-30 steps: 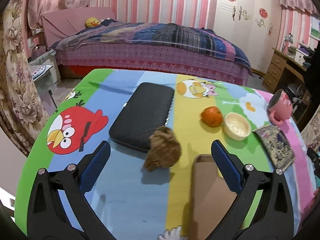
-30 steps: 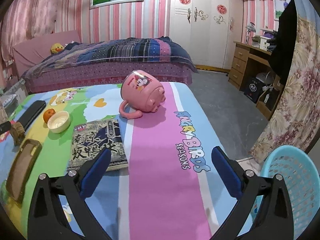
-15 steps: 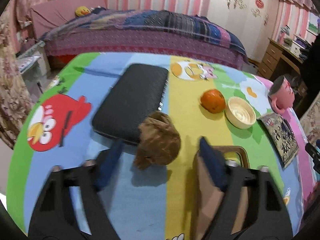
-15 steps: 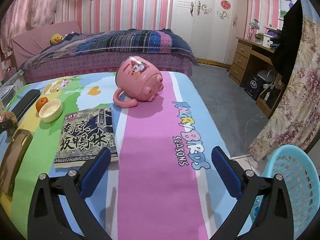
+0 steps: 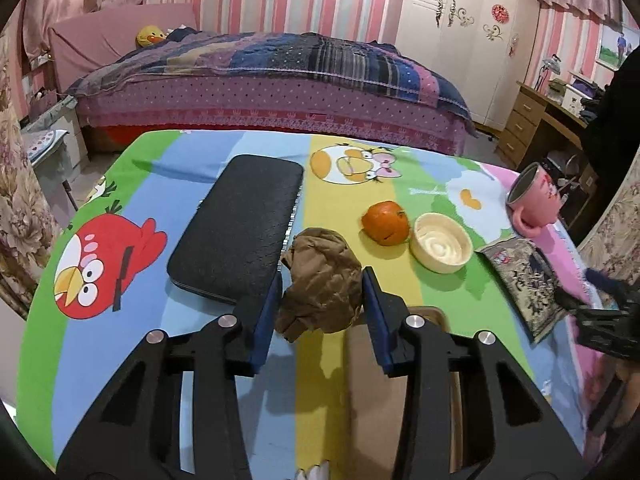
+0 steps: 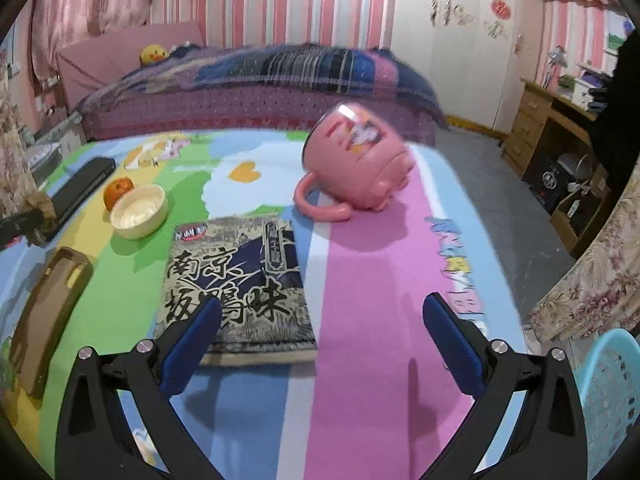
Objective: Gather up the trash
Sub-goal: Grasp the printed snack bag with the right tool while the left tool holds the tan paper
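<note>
A crumpled brown paper wad (image 5: 324, 264) lies on the cartoon-print tablecloth (image 5: 120, 360), beside a black case. My left gripper (image 5: 321, 292) straddles it; its jaws are closing and both blue pads touch the wad's sides. A dark printed snack packet (image 6: 236, 276) lies flat in the right wrist view. My right gripper (image 6: 322, 306) hangs open over the packet's near edge, its left finger above the packet and nothing between the pads. The same packet (image 5: 524, 276) shows at the right of the left wrist view.
A black case (image 5: 240, 232), an orange (image 5: 386, 222), a cream bowl (image 5: 440, 246) and a tipped pink mug (image 6: 356, 168) share the table. A brown phone case (image 6: 48, 312) lies near the front. A light blue basket (image 6: 612, 392) stands on the floor off the table's right edge.
The left jaws have closed from wide open onto the brown wad. The right gripper has moved left and lower, so the snack packet now lies under its left finger.
</note>
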Demonstrator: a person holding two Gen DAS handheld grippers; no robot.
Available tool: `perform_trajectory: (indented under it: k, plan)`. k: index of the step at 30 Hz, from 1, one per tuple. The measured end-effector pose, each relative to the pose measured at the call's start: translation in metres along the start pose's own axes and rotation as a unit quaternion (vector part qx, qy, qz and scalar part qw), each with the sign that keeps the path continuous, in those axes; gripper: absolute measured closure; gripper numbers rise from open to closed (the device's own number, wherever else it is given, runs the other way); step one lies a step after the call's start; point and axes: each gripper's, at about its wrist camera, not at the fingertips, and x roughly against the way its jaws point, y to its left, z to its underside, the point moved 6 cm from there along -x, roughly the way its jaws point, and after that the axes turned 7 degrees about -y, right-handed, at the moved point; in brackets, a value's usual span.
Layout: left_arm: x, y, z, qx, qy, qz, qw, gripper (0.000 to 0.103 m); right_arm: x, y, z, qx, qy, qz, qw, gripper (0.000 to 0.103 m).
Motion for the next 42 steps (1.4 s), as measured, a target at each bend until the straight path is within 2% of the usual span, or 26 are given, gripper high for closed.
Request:
perform_trajectory:
  k: [4,7,12,13,15,19,26,30,42]
  plan:
    - [0.003,-0.013,-0.001,-0.011,-0.004,0.008,0.9999,0.064,-0.009,0.003,0.002,0.003,0.021,-0.014,1.000,0.007]
    - [0.003,-0.025,0.000,-0.021,0.001,0.011,0.9997,0.064,-0.012,0.008,0.004,0.004,0.025,-0.033,0.999,0.023]
    - [0.009,-0.036,-0.001,-0.027,-0.005,0.022,0.9994,0.064,-0.012,0.024,0.003,0.021,0.016,-0.056,0.998,0.061]
    - [0.010,-0.037,-0.001,-0.025,-0.005,0.023,0.9994,0.064,-0.011,0.025,0.003,0.024,0.015,-0.049,0.998,0.062]
    - [0.011,-0.039,-0.001,-0.021,-0.004,0.027,0.9994,0.064,-0.010,0.023,0.002,0.020,0.010,-0.034,0.999,0.076]
    - [0.014,-0.044,-0.003,-0.022,-0.007,0.030,0.9993,0.064,0.001,0.018,0.002,0.010,-0.004,-0.039,0.999,0.093]
    - [0.019,-0.061,-0.004,-0.026,-0.012,0.041,0.9987,0.064,0.033,-0.004,0.006,0.014,-0.037,-0.024,0.999,0.097]
    - [0.024,-0.075,-0.005,-0.035,-0.022,0.049,0.9980,0.064,0.065,-0.026,0.008,0.004,-0.062,-0.015,0.998,0.097]
    - [0.029,-0.121,0.014,-0.051,-0.009,0.076,0.9958,0.064,0.127,-0.071,0.030,-0.001,-0.087,0.010,0.996,0.097]
